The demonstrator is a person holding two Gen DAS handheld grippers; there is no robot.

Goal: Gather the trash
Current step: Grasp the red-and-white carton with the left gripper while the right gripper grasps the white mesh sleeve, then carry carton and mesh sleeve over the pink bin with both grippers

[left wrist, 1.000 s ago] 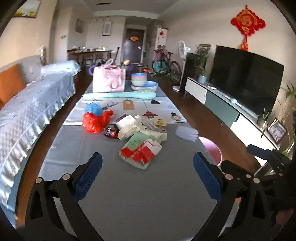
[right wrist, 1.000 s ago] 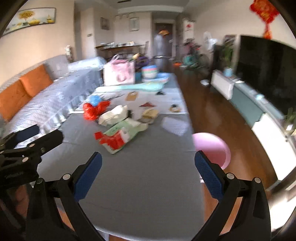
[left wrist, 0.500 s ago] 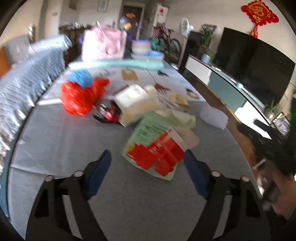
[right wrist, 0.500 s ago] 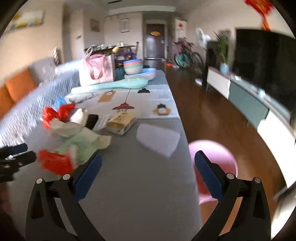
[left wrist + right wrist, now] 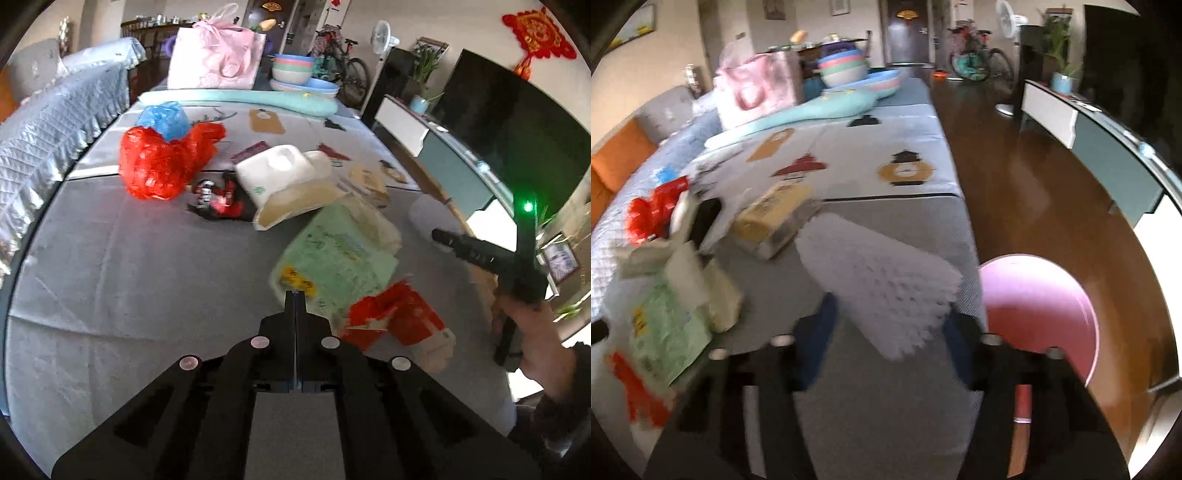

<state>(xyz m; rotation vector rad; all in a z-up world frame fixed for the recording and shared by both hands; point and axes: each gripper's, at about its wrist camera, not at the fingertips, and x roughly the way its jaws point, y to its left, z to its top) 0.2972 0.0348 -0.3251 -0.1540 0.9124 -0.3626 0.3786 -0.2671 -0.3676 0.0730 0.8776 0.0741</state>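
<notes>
Your grey-clothed table carries the trash mid-length: a green-and-red wrapper beside its right edge. Your left gripper has just closed, fingers together on the wrapper's near edge. Your right gripper has been closing around white foam netting; the blur hides any contact.

Trash strewn on grey-clothed desk: crumpled red plastic bag, blue bag behind it, white-tan paper sack, pale green wrapper, red-white packet, white foam sheet near desk edge.
</notes>
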